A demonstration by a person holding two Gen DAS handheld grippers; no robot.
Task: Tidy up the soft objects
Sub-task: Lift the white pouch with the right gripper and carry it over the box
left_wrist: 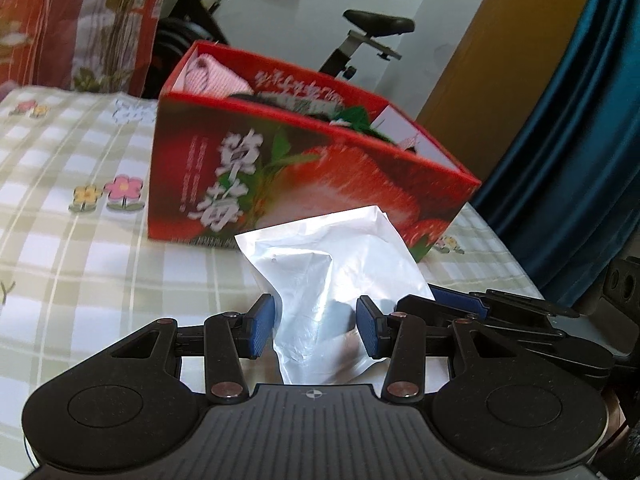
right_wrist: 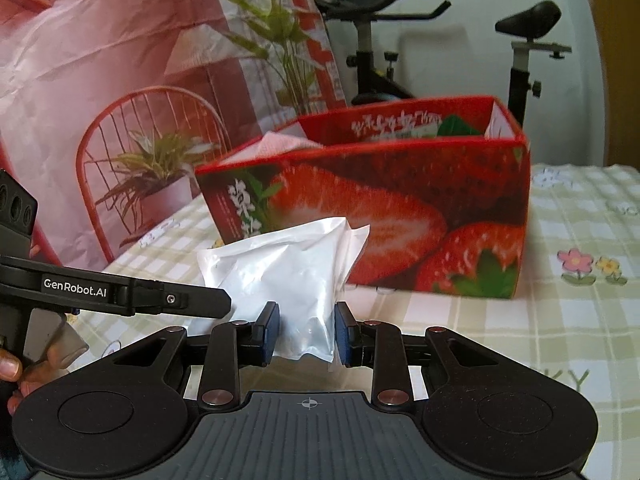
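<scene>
Both claws are clamped on one white plastic packet [right_wrist: 288, 276], left claw [left_wrist: 316, 330] and right claw [right_wrist: 306, 334] side by side, so it doesn't sag over the bed [left_wrist: 80, 264]. The strawberry box [left_wrist: 304, 168] sits just behind, probably where it goes.

One white plastic pouch [left_wrist: 336, 280], one red strawberry-printed box [left_wrist: 304, 168] and one exercise bike [left_wrist: 360, 32] are counted; two grippers are shown (left gripper [left_wrist: 316, 326], right gripper [right_wrist: 307, 332]), and one pink folded cloth [left_wrist: 212, 74] is seen inside the box.
</scene>
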